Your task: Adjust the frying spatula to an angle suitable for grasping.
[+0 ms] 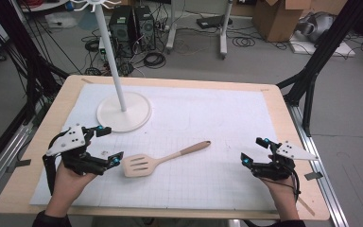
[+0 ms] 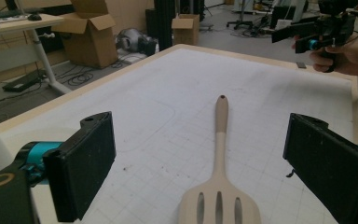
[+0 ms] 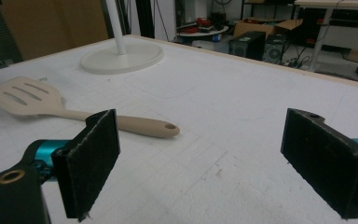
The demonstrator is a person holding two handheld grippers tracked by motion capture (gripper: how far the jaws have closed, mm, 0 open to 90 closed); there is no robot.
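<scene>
Near the worktop's front edge, the left gripper [image 1: 105,144] sits at the left with jaws spread wide and empty, just beside the slotted head of the spatula [image 1: 163,158]. The right gripper [image 1: 254,150] sits by the right edge, likewise wide apart, holding nothing. The spatula lies flat between them, handle angled toward the far right. Farther back at the left stands the white stand [image 1: 123,111].

Spatula [image 1: 158,159] lies flat on the surface [image 1: 208,118], just left of centre, head toward 8 o'clock, handle toward 2 o'clock. Stand [image 1: 123,111] sits at 11 o'clock from it, well apart. Left gripper [image 1: 108,146] is just beside the spatula head at 9 o'clock. Right gripper [image 1: 254,150] is at 3 o'clock, well apart from the handle end.
</scene>
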